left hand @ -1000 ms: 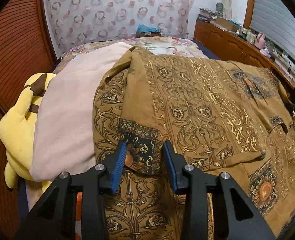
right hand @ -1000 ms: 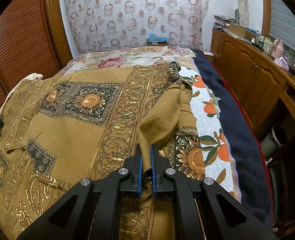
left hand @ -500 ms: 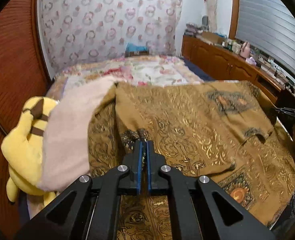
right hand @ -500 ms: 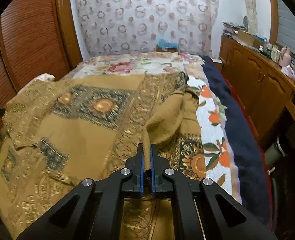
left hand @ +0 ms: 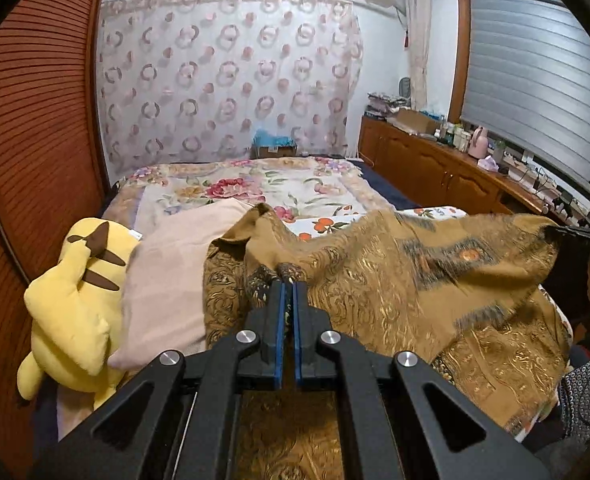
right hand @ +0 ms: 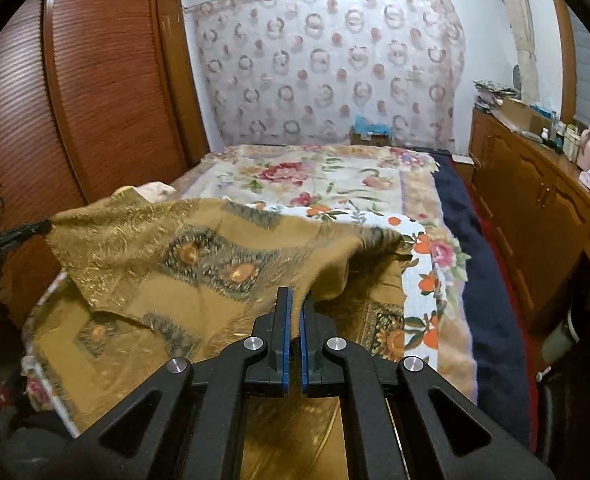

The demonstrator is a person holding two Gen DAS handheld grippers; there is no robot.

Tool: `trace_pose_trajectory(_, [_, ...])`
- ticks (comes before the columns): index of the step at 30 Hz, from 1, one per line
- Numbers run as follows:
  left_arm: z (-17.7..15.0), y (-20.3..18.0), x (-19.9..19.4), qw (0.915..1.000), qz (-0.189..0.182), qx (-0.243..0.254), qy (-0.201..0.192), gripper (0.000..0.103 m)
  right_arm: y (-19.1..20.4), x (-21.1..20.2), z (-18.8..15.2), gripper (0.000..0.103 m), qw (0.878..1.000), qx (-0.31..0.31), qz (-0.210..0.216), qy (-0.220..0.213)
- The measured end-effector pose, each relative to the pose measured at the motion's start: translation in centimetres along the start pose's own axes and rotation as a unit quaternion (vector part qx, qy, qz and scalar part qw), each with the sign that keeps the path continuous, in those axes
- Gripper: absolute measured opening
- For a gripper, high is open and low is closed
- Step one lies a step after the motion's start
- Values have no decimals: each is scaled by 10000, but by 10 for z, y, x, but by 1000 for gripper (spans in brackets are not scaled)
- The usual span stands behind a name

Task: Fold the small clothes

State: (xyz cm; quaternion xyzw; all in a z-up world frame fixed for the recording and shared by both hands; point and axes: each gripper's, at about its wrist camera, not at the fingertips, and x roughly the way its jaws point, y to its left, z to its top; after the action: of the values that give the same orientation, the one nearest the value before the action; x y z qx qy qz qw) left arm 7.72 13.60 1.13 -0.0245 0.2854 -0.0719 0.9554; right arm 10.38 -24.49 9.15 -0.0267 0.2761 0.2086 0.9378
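Brown louvred wardrobe doors [left hand: 35,140] are seen along the left side of the room, and beside them, at the left edge of the bed [left hand: 255,184], a yellow plush toy [left hand: 75,300] is propped against a pale pink pillow [left hand: 171,276]. Just right of the pillow, the left gripper [left hand: 287,292] is seen with its jaws pressed together on a bunched edge of the golden-brown patterned garment [left hand: 415,280], the fabric being pinched between the blue pads. From that grip the garment is stretched across the near part of the bed toward the right, its upper layer raised off the lower layer, which is spread flat on the floral bedspread [right hand: 335,176]. In the right wrist view the right gripper [right hand: 293,304] is seen with its jaws likewise closed on a fold of the same garment, cloth being drawn up between the pads; the far corner of the cloth is seen pulled taut at the left of that view, where a dark tool tip is met. Further right, a dark blue blanket [right hand: 475,260] is laid along the bed's edge, and a wooden cabinet [right hand: 535,208] with bottles and boxes on top is set along the right wall below a window blind [left hand: 535,88]
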Motion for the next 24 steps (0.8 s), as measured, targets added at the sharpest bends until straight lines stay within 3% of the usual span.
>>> trace_pose_trajectory(6, [-17, 13, -26, 9999, 7, -169, -32, 4, 4, -32, -27, 3, 9998, -163, 57, 101])
trace_pose_trajectory(14, [-60, 17, -31, 9988, 144, -326, 323, 4, 6, -76, -52, 3, 9995, -72, -31, 301])
trace_pose_trajectory(19, [-85, 21, -14, 9965, 260, -450, 659, 4, 7, -58, -73, 3, 9978, 83, -39, 653])
trace_pose_trajectory(24, [-96, 21, -9, 9945, 279, -520, 860, 7, 13, -37, -70, 4, 9957, -62, -275, 879])
